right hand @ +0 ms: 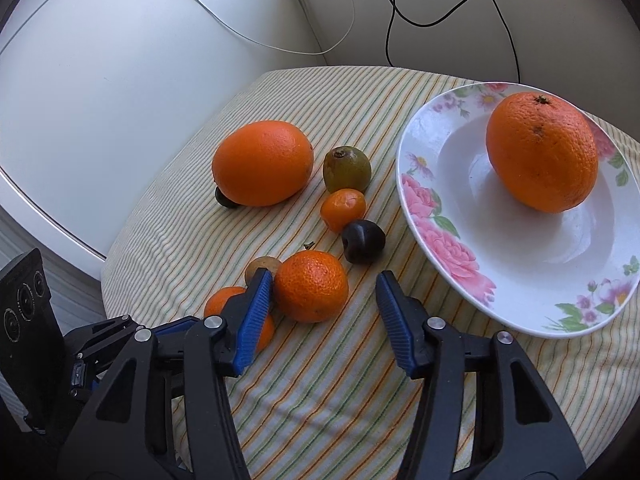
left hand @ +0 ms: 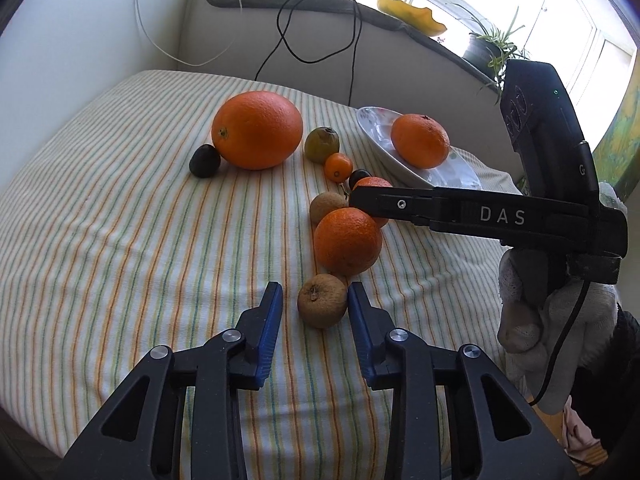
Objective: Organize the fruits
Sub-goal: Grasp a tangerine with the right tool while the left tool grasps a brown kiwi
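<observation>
A flowered white plate on the right holds one orange. Loose fruit lies on the striped cloth: a large orange, a dark fruit, a greenish fruit, a small tangerine and a dark plum. My right gripper is open, with a medium orange between its fingers, close to the left one. My left gripper is open around a wrinkled brown fruit, just behind another orange.
A gloved hand holds the right gripper's handle at the table's right edge. Black and white cables hang down the wall behind. A white appliance stands to the left. A second brown fruit lies in the cluster.
</observation>
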A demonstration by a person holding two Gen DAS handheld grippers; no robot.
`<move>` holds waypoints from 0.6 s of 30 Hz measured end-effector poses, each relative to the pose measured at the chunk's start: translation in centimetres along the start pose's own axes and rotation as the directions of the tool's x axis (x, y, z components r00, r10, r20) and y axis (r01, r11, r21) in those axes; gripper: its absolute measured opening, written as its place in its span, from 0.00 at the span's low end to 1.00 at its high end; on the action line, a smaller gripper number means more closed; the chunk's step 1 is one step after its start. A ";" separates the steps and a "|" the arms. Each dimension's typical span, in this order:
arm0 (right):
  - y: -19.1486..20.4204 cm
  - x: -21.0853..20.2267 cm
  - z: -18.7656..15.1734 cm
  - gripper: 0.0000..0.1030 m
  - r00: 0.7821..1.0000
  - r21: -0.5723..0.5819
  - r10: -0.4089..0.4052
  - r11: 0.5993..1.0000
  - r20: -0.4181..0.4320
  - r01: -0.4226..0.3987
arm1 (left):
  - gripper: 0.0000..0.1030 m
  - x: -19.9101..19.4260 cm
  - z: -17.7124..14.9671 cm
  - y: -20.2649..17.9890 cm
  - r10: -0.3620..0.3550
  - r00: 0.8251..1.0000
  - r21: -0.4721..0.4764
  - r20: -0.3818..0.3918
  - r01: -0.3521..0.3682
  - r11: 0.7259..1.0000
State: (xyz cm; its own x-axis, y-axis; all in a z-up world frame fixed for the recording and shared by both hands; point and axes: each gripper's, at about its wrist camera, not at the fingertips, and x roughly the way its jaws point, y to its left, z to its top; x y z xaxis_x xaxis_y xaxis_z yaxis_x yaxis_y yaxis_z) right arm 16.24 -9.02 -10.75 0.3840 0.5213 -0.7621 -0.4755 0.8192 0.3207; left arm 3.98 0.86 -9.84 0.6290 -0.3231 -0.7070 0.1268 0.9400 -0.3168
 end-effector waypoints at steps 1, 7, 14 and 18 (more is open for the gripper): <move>-0.1 0.1 0.0 0.49 1.000 0.007 0.011 1.000 -0.001 -0.011 | 0.28 0.0 0.0 0.0 -0.003 1.000 0.001 0.000 0.003 1.000; 0.2 0.1 0.1 0.39 1.000 0.001 0.029 1.000 -0.002 -0.029 | 0.23 0.1 0.0 -0.4 -0.006 1.000 0.011 0.004 0.006 1.000; 0.0 -0.4 0.0 0.38 0.999 0.002 0.039 0.999 0.012 -0.039 | 0.23 -0.3 -0.1 -0.1 -0.015 1.000 -0.005 0.009 0.015 1.000; 0.2 -1.0 -0.2 0.38 0.999 -0.007 0.042 0.999 0.023 -0.042 | 0.23 -0.6 -0.1 -0.1 -0.014 1.000 -0.008 0.013 0.014 1.000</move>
State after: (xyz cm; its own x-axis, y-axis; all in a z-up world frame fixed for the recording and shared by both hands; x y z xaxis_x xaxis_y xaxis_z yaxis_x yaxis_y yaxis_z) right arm 15.57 -9.43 -10.00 0.3818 0.5610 -0.7345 -0.4971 0.7946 0.3485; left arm 3.54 0.95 -9.44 0.6369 -0.3346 -0.6946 0.1295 0.9345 -0.3314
